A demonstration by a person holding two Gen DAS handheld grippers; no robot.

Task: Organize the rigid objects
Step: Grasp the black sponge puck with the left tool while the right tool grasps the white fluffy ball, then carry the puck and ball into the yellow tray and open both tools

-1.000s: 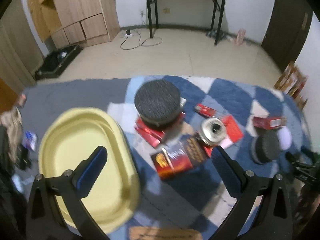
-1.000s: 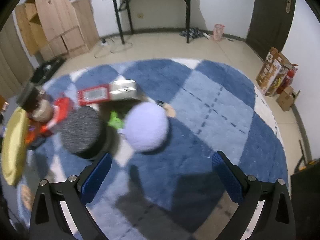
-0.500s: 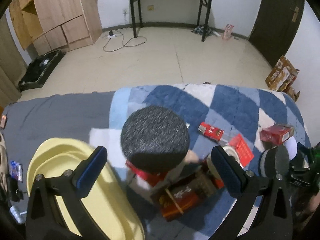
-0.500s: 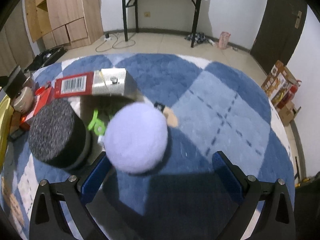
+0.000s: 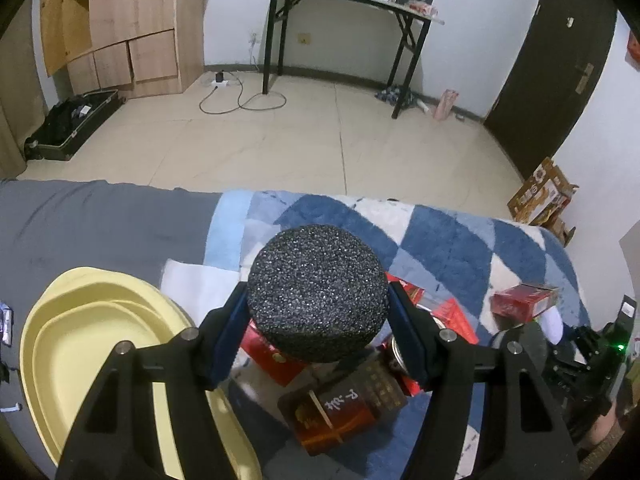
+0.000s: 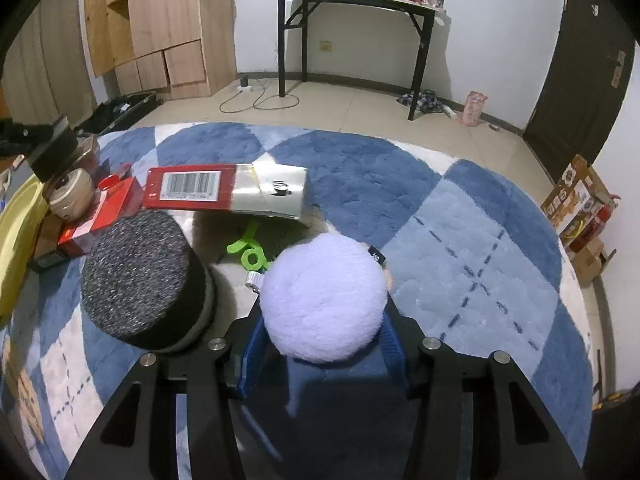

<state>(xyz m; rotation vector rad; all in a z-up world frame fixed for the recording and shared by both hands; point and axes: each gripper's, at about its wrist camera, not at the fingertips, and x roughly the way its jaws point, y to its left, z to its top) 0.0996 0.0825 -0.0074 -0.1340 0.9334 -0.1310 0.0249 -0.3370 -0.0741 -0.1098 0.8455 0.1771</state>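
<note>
We are at the grabbing step. Our left gripper [image 5: 318, 334] jaws are closing on the black sponge [image 5: 317, 292], above the red boxes [image 5: 524, 299] on the rug [image 6: 460, 248]. Our right gripper [image 6: 320, 344] jaws hold the purple puff [image 6: 323, 297]. Next, we think, lift both and carry them to the yellow tub [image 5: 92, 344].

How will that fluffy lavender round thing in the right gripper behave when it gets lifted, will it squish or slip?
The lavender puff looks plush, so it probably compresses under the right gripper, whose blue pads already press its sides. Its fuzzy pile likely resists slipping. It appears light for its size, and being round it may roll if released on the rug.
</note>
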